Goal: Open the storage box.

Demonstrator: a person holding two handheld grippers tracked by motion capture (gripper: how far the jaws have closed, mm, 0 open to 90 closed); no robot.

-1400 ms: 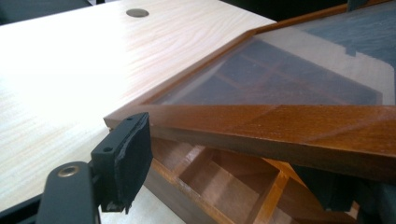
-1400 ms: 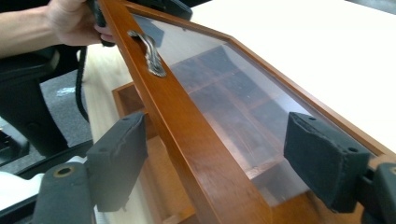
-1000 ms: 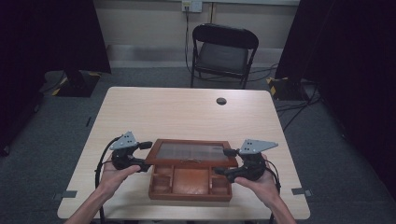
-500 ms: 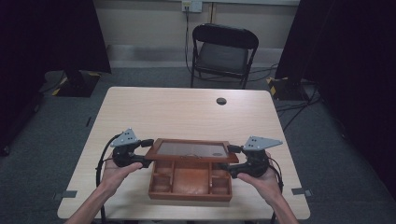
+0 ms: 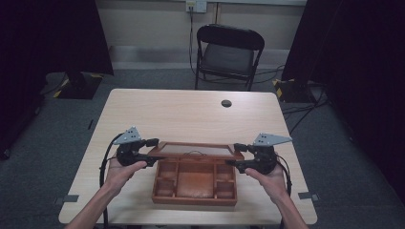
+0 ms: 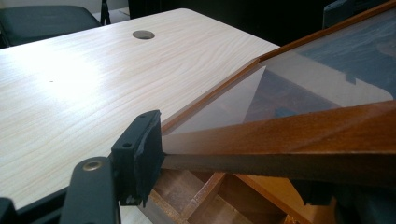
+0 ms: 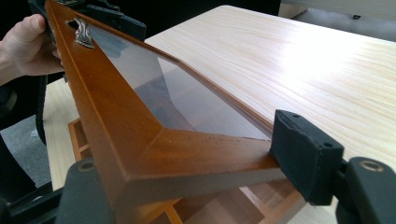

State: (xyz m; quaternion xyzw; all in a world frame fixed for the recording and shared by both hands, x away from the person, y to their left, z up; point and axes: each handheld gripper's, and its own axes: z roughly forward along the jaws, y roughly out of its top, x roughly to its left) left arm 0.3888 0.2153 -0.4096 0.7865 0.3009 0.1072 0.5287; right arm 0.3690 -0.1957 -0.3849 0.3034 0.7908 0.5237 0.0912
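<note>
A brown wooden box [image 5: 193, 200] with several compartments sits on the table near its front edge. Its glass-paned lid [image 5: 193, 150] is tilted up over the back half. My left gripper [image 5: 155, 150] is shut on the lid's left frame end, and my right gripper [image 5: 234, 155] is shut on the right end. The left gripper view has my left gripper [image 6: 229, 172] clamping the lid [image 6: 289, 135] frame above the open compartments [image 6: 187, 196]. In the right gripper view, my right gripper [image 7: 196, 172] pinches the lid [image 7: 140, 116] corner, and a metal clasp [image 7: 84, 32] shows on the front rail.
The light wood table [image 5: 191, 114] has a dark round grommet [image 5: 226, 103] at the back. A black folding chair [image 5: 229, 52] stands beyond the far edge. Cables trail from both grippers along the table's sides. The other hand [image 7: 28, 44] holds the lid's far end.
The lid's front edge has swung up and back between the two grippers, and more of the box's compartments now show. Both hands stayed at the lid's ends.
</note>
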